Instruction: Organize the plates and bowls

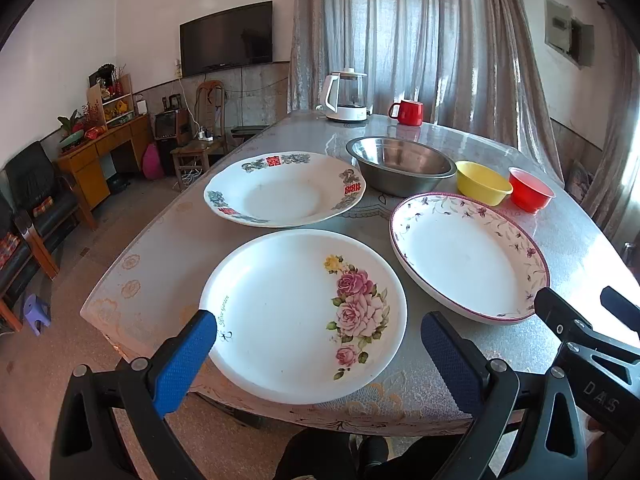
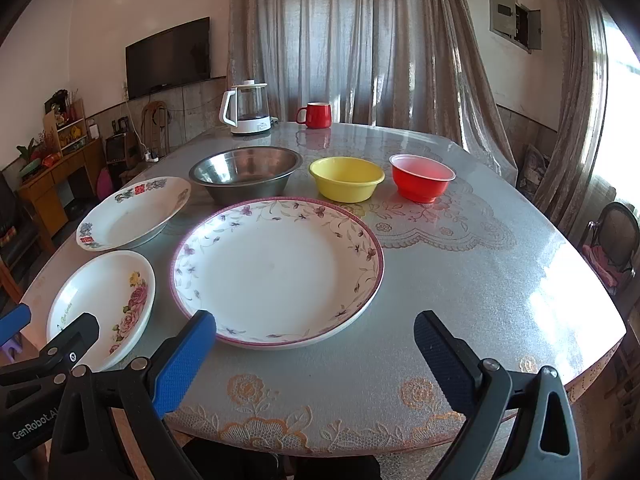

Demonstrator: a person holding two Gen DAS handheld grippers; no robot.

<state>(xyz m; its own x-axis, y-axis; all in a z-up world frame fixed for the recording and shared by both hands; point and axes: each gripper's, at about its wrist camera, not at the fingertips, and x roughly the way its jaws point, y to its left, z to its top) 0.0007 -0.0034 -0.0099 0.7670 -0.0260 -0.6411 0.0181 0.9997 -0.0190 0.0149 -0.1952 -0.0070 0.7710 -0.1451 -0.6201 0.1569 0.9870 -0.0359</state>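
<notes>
Three plates lie apart on the table: a rose-patterned plate (image 1: 304,316) (image 2: 102,306) at the near left, a purple-rimmed floral plate (image 1: 468,256) (image 2: 276,266) at the near middle, and a red-and-green patterned plate (image 1: 284,190) (image 2: 134,212) behind. Further back stand a steel bowl (image 1: 400,164) (image 2: 246,174), a yellow bowl (image 1: 482,182) (image 2: 346,178) and a red bowl (image 1: 530,190) (image 2: 422,176). My left gripper (image 1: 318,344) is open and empty above the rose plate's near edge. My right gripper (image 2: 314,346) is open and empty at the floral plate's near rim.
A white kettle (image 2: 246,108) and a red mug (image 2: 316,115) stand at the table's far edge. The table (image 2: 480,280) has a lace-patterned cover. Chairs, a wooden desk and a wall television are off to the left.
</notes>
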